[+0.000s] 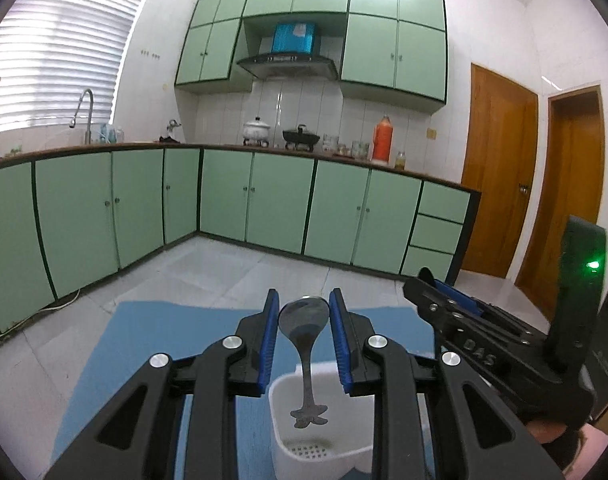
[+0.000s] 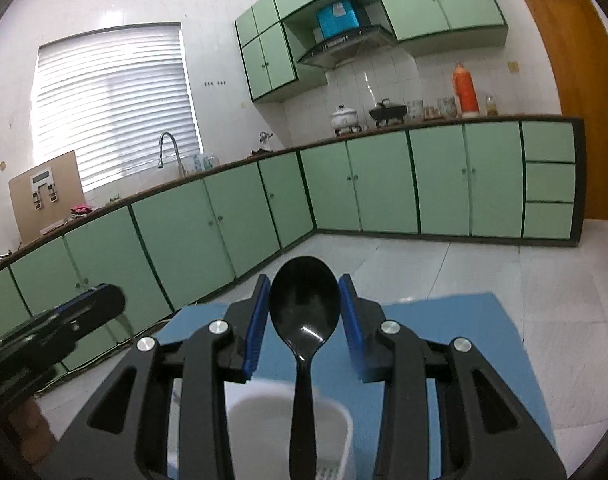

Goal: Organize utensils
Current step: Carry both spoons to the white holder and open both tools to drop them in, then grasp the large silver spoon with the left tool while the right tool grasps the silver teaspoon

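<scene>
While both spoons (image 1: 305, 322) (image 2: 304, 320) hang above, holder (image 1: 323, 432) sits empty.

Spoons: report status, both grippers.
Left gripper shut on metal spoon. Right gripper shut on black spoon. White holder below, unobstructed.

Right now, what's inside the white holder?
The white holder shows only its holed bottom. The metal spoon hangs above it, hiding part of the inside; the near corner is cut off.
</scene>
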`<state>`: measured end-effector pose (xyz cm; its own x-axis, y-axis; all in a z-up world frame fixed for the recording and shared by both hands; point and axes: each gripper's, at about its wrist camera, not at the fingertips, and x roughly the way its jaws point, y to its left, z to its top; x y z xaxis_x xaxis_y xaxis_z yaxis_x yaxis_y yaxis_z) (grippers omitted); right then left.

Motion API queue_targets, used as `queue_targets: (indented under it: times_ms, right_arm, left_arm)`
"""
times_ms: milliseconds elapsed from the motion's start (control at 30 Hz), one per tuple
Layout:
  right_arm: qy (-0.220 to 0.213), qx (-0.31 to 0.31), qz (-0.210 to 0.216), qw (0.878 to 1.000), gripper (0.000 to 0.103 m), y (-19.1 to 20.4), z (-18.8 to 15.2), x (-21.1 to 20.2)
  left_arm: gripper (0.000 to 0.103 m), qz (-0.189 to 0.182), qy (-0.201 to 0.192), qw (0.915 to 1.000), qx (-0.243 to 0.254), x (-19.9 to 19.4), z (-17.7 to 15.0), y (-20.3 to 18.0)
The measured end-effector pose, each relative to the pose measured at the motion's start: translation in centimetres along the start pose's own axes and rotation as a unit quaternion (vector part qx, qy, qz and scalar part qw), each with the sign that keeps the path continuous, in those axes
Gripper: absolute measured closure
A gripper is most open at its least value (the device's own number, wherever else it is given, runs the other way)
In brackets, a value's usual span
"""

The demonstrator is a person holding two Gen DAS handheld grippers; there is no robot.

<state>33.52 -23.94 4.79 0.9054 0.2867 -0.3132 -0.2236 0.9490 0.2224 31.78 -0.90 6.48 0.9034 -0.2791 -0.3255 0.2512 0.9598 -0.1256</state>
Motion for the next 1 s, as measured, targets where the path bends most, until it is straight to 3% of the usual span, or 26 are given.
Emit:
queue_targets:
  times_ms: [333, 467, 500, 600, 633, 767, 900, 1000]
  right_arm:
    - [0.027, 0.002, 0.000, 1.000, 0.067, 0.7, -3.3, -1.7]
    - [0.017, 0.007, 0.000, 1.000, 0.060, 0.7, -3.4, -3.6]
    - [0.017, 0.008, -0.008, 1.000, 0.057, 0.6, -3.5, -4.3]
    - [0.031, 0.019, -0.036, 0.999, 0.050, -0.1, -4.1, -6.1]
    - [0.036, 0.023, -0.043, 0.998, 0.045, -0.3, -4.4, -6.6]
    - [0.065, 0.033, -0.077, 0.994, 0.039, -1.2, -6.4, -9.1]
    - [0.110, 0.039, -0.114, 0.987, 0.035, -1.9, -9.0, -10.9]
    - [0.132, 0.041, -0.126, 0.982, 0.035, -2.1, -10.9, -11.9]
  left_arm:
    - [0.074, 0.012, 0.026, 0.9996, -0.003, -0.3, -2.9, 0.6]
    - [0.055, 0.017, 0.020, 0.9997, 0.000, -2.1, -3.2, 1.1]
    - [0.046, 0.022, 0.018, 0.9996, 0.002, -2.6, -3.3, 1.3]
    - [0.035, 0.039, 0.025, 0.9989, -0.005, -4.6, -4.0, 2.2]
    - [0.031, 0.047, 0.040, 0.9981, -0.011, -5.3, -4.5, 2.6]
    - [0.019, 0.060, 0.087, 0.9942, -0.019, -7.3, -7.1, 3.1]
    - [0.018, 0.074, 0.163, 0.9835, -0.023, -7.3, -10.3, 2.9]
    - [0.018, 0.083, 0.196, 0.9769, -0.023, -6.8, -12.2, 2.5]
